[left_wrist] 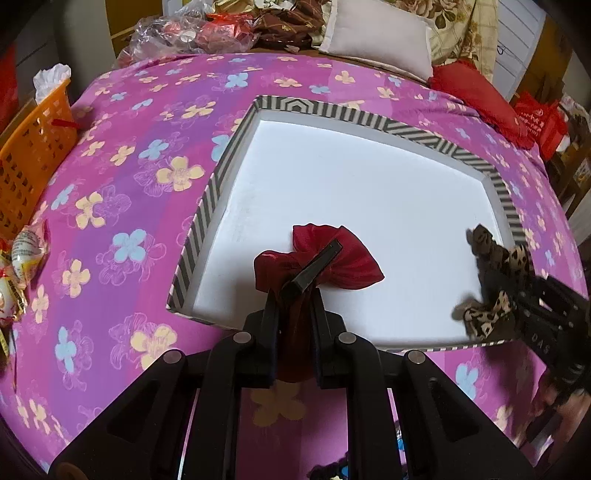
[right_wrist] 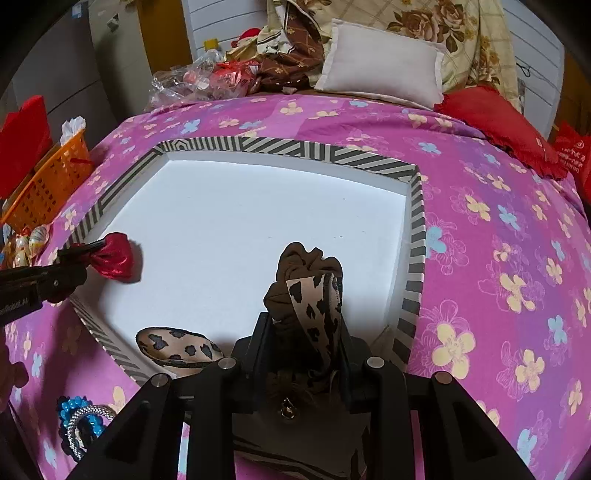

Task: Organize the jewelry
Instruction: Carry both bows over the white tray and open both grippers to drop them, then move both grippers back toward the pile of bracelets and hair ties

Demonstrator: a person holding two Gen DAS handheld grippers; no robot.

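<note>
A shallow cardboard tray (left_wrist: 236,147), striped black and cream outside, white inside; red satin hair bow (left_wrist: 347,258); leopard-print fabric bow (right_wrist: 314,306); magenta bedspread (left_wrist: 129,206) with yellow and blue flowers.

Both wrist fisheyes look steeply down from close above the near edge of the shallow white tray with a black-and-white striped rim (left_wrist: 218,173) (right_wrist: 413,236), left view over its left corner, right view over its right, sharing the pink flowered bedspread (left_wrist: 122,177) (right_wrist: 498,229).

Shiny red cloth bow (left_wrist: 334,258), matt tray (left_wrist: 369,192)

Bed (left_wrist: 122,206), pink floral cover; white pillow (left_wrist: 376,33); orange basket (left_wrist: 33,155).
</note>
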